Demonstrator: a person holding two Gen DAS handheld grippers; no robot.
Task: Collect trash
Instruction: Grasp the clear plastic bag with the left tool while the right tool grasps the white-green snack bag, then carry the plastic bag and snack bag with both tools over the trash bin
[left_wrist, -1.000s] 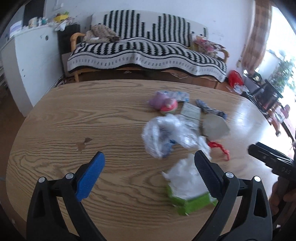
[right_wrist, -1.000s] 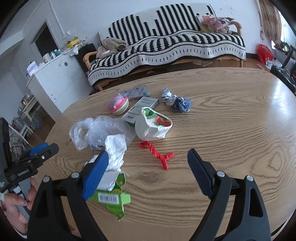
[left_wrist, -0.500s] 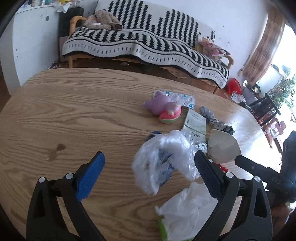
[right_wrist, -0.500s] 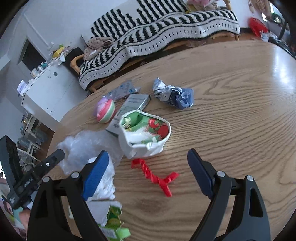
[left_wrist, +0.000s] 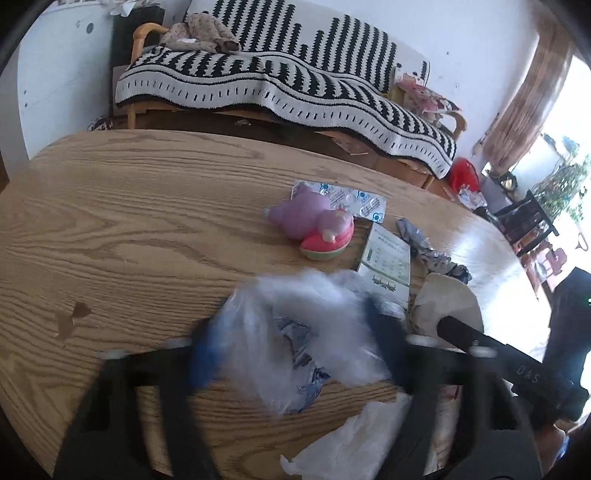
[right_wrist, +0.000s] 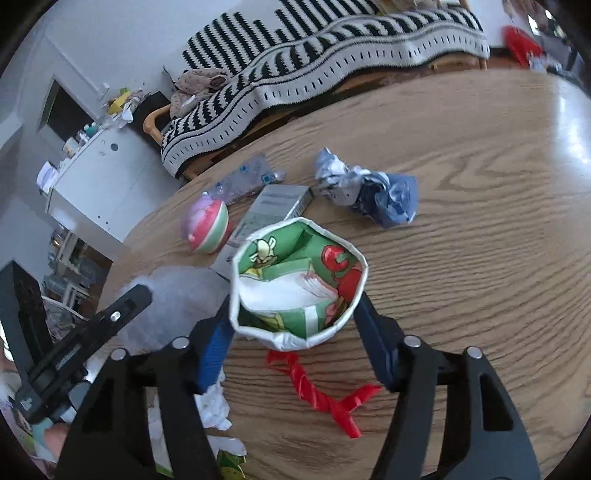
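Note:
In the left wrist view a clear plastic bag with blue scraps inside lies on the wooden table. My left gripper is blurred and its jaws are closing, both pads against the bag's sides. In the right wrist view a white paper cup with a green and red printed lining stands upright. My right gripper is closing on it, a pad touching each side. A red ribbon lies just in front of the cup. A crumpled blue-white wrapper lies beyond it.
A pink-green ball toy, a grey box and a blister pack lie behind the cup. White tissue on a green carton sits near the front edge. A striped sofa stands past the table.
Both grippers moved forward and down toward the trash. The left jaws narrowed around the plastic bag, the right jaws narrowed around the paper cup.

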